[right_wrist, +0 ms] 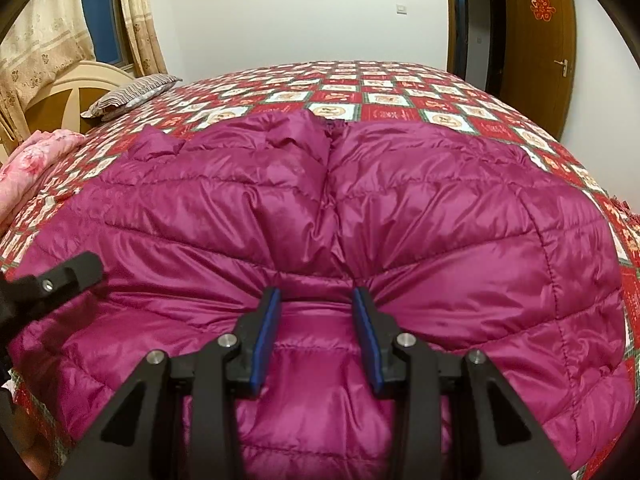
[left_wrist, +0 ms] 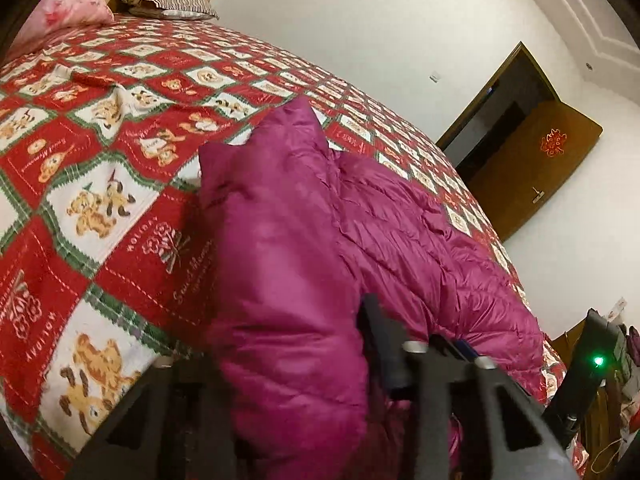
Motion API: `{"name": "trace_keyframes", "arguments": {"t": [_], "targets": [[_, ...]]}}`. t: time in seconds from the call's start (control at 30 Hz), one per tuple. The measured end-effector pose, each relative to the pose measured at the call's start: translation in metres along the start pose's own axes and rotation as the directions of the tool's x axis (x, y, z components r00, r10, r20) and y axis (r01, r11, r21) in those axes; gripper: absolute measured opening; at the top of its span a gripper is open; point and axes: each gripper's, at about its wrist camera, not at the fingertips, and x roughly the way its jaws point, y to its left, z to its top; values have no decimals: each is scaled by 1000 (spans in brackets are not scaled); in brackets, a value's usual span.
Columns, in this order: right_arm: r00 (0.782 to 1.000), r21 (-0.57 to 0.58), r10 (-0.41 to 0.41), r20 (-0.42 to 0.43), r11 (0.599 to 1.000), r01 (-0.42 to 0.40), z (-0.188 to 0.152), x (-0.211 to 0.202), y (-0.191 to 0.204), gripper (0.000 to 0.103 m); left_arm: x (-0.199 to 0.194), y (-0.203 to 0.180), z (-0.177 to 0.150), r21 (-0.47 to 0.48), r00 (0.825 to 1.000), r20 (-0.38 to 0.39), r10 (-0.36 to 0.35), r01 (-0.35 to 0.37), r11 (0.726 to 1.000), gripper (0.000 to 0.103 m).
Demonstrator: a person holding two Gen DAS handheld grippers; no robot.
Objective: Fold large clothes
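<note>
right wrist: right tongs (right_wrist: 316,300) pinch magenta jacket (right_wrist: 400,208); left tongs (left_wrist: 304,340) grip it.

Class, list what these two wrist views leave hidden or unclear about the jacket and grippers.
- Left view: the left hand-held gripper tips are covered by a raised fold of the jacket; the grip is unclear.
- Right view: the jacket's near hem is cut off behind the right hand-held gripper.
- Both views: the sleeves cannot be made out.
</note>
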Motion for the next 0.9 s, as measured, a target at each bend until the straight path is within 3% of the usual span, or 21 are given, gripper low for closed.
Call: {"name": "trace_keyframes", "arguments": {"t": [0.27, 0.4, 0.53, 0.63, 0.7, 0.83, 0.9], "targets": [[999, 38, 1, -32, 999, 0, 3, 1, 1, 42, -30, -22, 20, 2, 990, 17, -140, 140, 990, 14], [992, 111, 90, -85, 991, -81, 6, -4, 10, 43, -63, -48, 33, 100, 981, 55, -185, 179, 979, 13], [940, 217, 318, -121, 933, -287, 3, -6, 35, 42, -93, -70, 41, 265, 984, 79, -160, 134, 955, 13], [864, 237, 483, -144, 864, -444, 0, -3, 65, 41, -100, -80, 35, 368, 988, 86, -128, 87, 926, 14], [824, 236, 544, -158, 831, -504, 1, -1, 72, 39, -99, -83, 31, 409, 989, 87, -116, 70, 910, 14], [781, 308, 613, -120, 771, -557, 1, -10, 37, 38, -94, -101, 18, 498, 988, 76, -132, 77, 864, 14], [801, 335, 594, -79, 772, -539, 0, -23, 8, 38, -86, -110, 5, 543, 989, 50, -143, 93, 834, 14]]}}
